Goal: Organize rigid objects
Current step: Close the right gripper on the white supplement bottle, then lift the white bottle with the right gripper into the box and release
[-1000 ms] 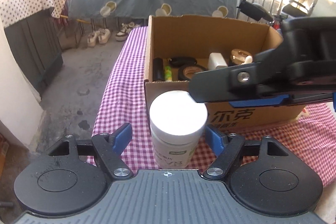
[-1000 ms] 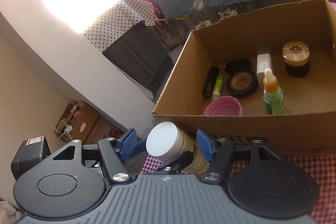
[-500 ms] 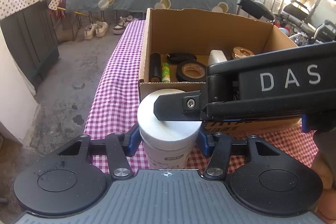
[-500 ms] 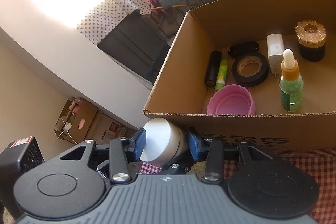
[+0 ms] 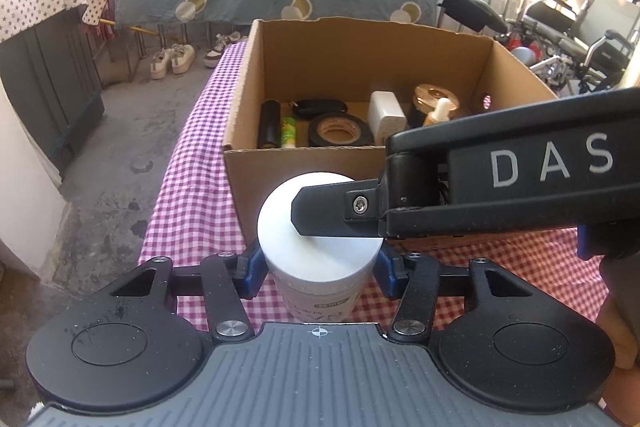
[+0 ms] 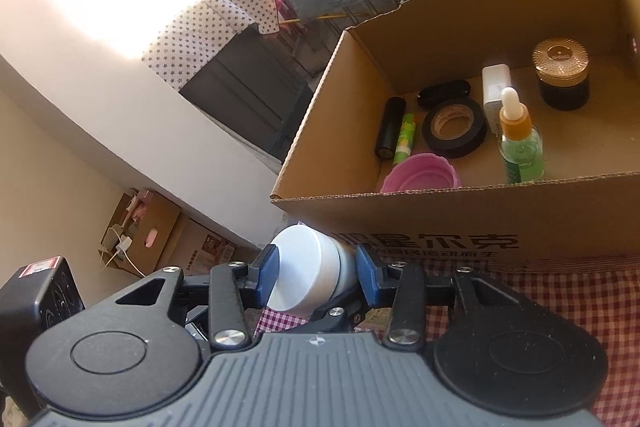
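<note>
my left fingers (image 5: pixel 320 261) clamp the body of the white-lidded jar (image 5: pixel 320 227), which stands on the checked counter (image 5: pixel 192 195) just before the cardboard box (image 5: pixel 304 167), at twelve o'clock. my right fingers (image 6: pixel 316 273) grip its lid from three o'clock. tape roll (image 6: pixel 454 127) and dropper bottle (image 6: pixel 520 143) sit inside the box.

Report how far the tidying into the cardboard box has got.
Done: the cardboard box already holds a tape roll, dropper bottle, pink lid, white charger and dark jar. In hand: the white-capped jar stands outside on the checked cloth, with the left gripper and right gripper both clamped on it. Left: getting that jar into the box.
</note>
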A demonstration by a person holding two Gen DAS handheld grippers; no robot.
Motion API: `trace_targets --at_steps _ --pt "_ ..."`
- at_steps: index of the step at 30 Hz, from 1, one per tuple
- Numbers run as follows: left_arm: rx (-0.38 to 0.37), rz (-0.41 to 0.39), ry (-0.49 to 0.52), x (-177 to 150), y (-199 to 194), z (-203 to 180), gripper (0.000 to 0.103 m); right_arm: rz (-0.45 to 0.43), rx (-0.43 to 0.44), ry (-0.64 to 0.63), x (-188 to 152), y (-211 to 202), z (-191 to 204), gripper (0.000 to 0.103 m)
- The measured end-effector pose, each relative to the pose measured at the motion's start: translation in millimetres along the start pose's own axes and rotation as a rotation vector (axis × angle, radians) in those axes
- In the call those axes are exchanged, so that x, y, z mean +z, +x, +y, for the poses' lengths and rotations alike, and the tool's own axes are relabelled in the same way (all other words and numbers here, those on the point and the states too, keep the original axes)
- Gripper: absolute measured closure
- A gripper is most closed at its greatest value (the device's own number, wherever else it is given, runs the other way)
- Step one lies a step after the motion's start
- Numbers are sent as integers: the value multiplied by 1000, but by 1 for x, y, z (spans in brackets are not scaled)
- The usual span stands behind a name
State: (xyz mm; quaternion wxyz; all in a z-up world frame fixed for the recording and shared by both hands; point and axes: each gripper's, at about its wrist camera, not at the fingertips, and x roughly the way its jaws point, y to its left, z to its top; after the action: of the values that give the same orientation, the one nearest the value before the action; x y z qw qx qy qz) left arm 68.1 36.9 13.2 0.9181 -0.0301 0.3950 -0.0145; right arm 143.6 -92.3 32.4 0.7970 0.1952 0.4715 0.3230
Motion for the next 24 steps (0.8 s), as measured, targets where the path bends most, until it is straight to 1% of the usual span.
trace_targets --at_steps 9,17,22,24 --pt "-26 4 48 -7 -6 -26 50 -37 -20 35 -15 -28 -14 57" --pt "-78 8 88 -12 -7 -43 50 -78 -54 67 -28 -50 -24 57" --pt "-104 32 103 -17 -1 -51 50 -85 -74 97 -34 -53 -34 57" --pt "-100 29 118 -19 -1 -53 50 -89 -70 109 -36 -54 -38 57"
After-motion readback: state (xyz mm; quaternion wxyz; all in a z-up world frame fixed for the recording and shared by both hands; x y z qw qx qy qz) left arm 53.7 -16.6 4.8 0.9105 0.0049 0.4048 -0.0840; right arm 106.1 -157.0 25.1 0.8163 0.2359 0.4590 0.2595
